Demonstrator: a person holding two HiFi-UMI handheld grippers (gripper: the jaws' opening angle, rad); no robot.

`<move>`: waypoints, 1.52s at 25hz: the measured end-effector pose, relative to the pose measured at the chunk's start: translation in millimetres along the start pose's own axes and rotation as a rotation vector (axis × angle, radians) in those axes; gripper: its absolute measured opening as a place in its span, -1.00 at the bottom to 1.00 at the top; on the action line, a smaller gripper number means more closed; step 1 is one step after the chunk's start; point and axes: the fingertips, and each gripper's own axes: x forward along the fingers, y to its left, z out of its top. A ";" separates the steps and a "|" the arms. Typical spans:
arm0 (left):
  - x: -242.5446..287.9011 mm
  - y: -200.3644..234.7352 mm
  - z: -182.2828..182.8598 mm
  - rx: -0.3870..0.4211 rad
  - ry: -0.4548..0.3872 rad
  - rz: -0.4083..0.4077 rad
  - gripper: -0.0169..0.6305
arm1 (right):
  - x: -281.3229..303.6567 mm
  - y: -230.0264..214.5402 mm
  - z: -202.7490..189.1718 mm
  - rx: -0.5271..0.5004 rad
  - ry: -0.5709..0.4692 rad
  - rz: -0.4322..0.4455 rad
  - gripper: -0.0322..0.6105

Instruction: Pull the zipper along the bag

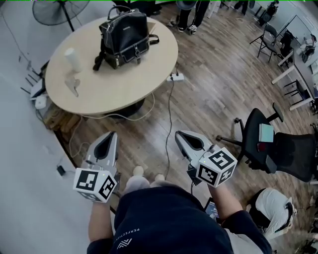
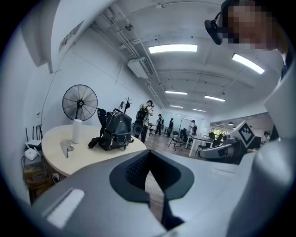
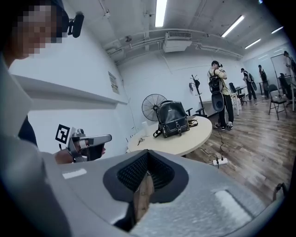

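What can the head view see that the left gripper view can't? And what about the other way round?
Only the head view shows the power strip on the floor and the person's shoes. Only the left gripper view shows the ceiling lights. Both show the round table with the black bag and a white cylinder on it, and the fan near the table.

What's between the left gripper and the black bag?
Nothing big, as the head view shows. From the left gripper there is wooden floor with a thin cable, then the bare top of the round table up to the bag.
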 end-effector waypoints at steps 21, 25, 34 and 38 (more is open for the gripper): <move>1.0 -6.8 2.9 -0.004 -0.027 0.034 -0.90 | 25.8 19.6 22.8 -0.265 -0.003 0.164 -0.89; 18.9 21.2 16.9 0.004 -0.057 0.041 -0.90 | 53.9 22.2 40.7 -0.330 -0.010 0.160 -0.89; 69.9 85.5 46.5 0.069 -0.033 0.034 -0.90 | 138.0 14.6 88.0 -0.420 -0.017 0.144 -0.89; 89.0 114.4 55.7 0.085 -0.012 0.033 -0.90 | 172.8 18.1 106.6 -0.475 -0.011 0.149 -0.89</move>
